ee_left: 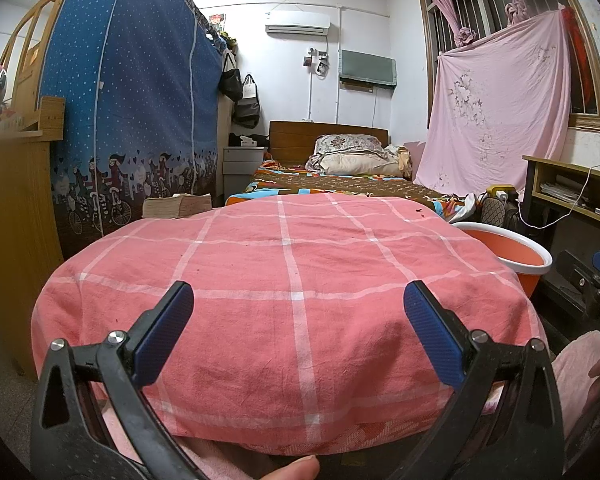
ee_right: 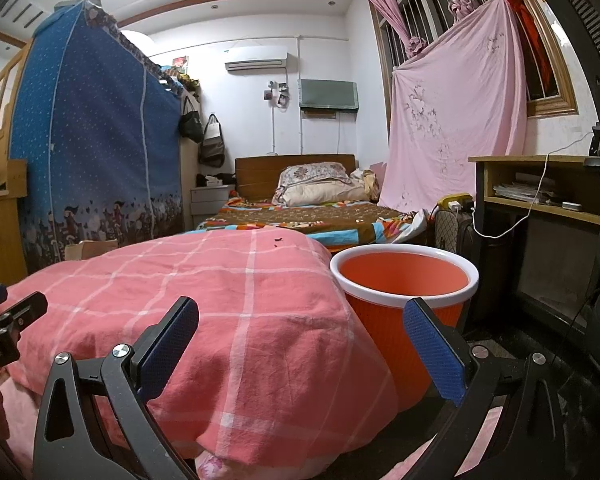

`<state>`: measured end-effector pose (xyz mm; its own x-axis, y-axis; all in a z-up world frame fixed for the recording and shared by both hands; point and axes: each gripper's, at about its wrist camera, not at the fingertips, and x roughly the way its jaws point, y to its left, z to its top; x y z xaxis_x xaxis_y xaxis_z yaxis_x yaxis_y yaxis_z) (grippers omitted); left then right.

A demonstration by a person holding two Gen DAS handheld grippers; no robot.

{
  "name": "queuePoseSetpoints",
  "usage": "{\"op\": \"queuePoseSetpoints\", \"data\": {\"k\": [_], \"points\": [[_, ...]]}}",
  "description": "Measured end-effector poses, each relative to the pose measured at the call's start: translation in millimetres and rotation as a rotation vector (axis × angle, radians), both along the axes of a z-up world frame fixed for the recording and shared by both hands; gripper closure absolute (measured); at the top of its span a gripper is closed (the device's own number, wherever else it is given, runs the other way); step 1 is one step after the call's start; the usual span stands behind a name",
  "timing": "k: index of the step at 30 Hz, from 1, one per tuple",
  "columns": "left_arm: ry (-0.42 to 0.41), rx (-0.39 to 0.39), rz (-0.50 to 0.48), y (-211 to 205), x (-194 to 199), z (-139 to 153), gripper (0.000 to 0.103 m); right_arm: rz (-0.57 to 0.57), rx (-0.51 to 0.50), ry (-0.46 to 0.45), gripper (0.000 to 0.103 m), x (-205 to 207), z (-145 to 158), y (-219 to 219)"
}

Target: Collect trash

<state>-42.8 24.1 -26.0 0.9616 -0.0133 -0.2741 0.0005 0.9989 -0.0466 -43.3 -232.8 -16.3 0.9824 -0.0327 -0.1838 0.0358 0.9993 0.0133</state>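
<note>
Grippers as I hold them: left gripper (ee_left: 299, 312) and right gripper (ee_right: 301, 328) both spread wide, grasping nothing. Trash bits (ee_right: 276, 242) lie far ahead of my right fingers on the cloth (ee_right: 228, 300); bin (ee_right: 405, 280) sits between them.

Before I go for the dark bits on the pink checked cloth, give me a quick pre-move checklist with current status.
1. Left claw open and empty: ok.
2. Right claw open and empty: ok.
3. Small dark scraps located: ok, they lie at the far edge of the pink checked cloth, apart from both claws.
4. Orange plastic bucket with white rim within view and upright: ok, it stands beside the cloth's right edge.
5. Bucket has room: ok; the visible part of the inside looks empty.
6. More trash elsewhere on the cloth: cannot tell; a few tiny specks show in the left wrist view only.
</note>
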Motion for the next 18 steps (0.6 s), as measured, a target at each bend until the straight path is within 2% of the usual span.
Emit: {"op": "queuePoseSetpoints", "data": {"k": [18], "points": [[0.001, 0.001, 0.0, -0.8, -0.2, 0.0, 0.011, -0.004, 0.007, 0.003, 0.0, -0.5, -1.7, 1.0]]}}
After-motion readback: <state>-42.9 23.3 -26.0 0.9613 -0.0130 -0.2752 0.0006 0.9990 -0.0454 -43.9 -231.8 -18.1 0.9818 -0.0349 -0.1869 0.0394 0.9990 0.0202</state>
